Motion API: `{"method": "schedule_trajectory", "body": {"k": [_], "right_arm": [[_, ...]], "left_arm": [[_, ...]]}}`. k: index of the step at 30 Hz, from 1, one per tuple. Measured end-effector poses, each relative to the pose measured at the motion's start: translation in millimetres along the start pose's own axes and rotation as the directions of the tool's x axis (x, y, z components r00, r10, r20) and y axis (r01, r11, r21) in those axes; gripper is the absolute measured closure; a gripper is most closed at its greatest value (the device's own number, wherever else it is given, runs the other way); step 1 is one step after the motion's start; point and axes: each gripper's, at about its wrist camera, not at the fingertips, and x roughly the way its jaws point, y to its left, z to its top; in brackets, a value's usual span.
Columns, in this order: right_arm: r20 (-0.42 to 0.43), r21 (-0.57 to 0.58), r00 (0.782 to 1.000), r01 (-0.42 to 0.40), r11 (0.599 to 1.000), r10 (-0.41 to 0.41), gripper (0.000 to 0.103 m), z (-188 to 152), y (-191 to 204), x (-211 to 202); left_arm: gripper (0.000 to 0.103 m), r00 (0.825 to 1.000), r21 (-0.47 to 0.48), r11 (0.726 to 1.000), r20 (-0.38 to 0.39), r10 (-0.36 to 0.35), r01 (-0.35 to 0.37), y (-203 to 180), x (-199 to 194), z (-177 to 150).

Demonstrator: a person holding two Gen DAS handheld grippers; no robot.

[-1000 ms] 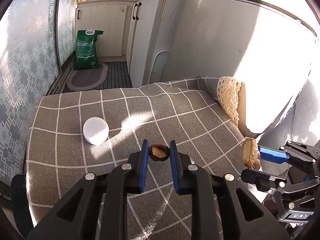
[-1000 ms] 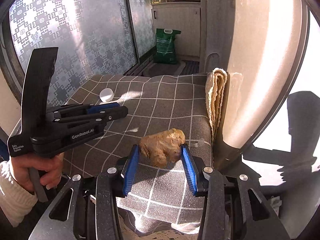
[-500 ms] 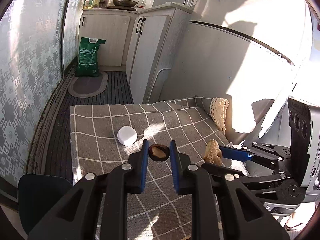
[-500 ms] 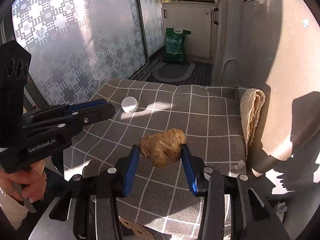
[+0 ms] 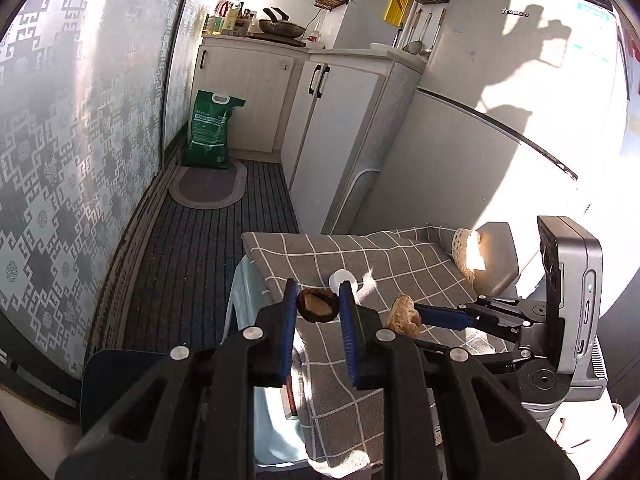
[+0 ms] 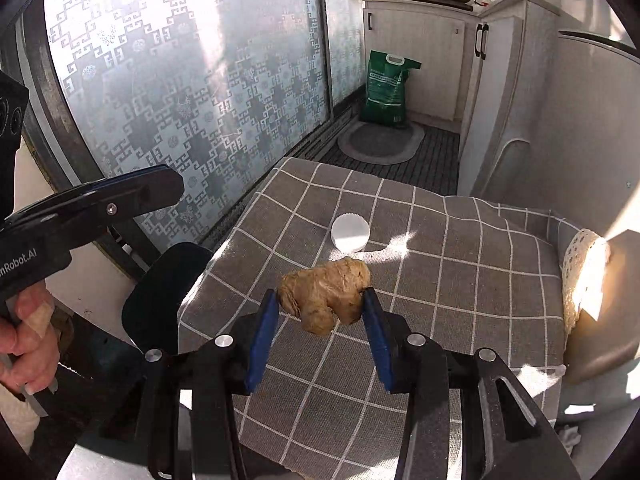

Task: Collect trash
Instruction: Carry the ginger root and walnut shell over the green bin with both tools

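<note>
Patterned frosted glass fills the left of both views, with white cabinets (image 5: 256, 92) at the upper centre and a fridge (image 5: 500, 92) on the right of the left wrist view. Dark ribbed flooring runs back to a green sack (image 6: 386, 88) standing by an oval mat (image 6: 380, 142). Lower centre, a grey checked cloth (image 6: 440, 272) covers a table, with a lace roll (image 6: 580, 276) at its right edge. On the cloth sits a white cap (image 6: 351, 233). The right gripper (image 6: 322, 312) is clenched on a ginger root (image 6: 326, 294), held above the cloth just below the cap. The left gripper (image 5: 318, 306), bottom centre of its own view, is clamped on a dark shell (image 5: 317, 305) above the cloth's near edge.
</note>
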Motion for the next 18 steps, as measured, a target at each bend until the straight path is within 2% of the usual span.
{"method": "schedule_trajectory", "body": {"k": [9,18], "right_arm": [[-0.002,-0.037,0.999,-0.042,0.998,0.042,0.060,18.9,36.8,11.4],[0.008,-0.067,0.997,-0.081,0.994,0.082,0.060,38.8,71.8,20.4]], "left_arm": [[0.081,0.998,-0.025,0.998,0.000,0.063,-0.063,51.2,-22.3,-5.7],[0.080,0.991,-0.036,0.992,-0.059,0.117,-0.119,96.8,-27.9,-24.4]]}}
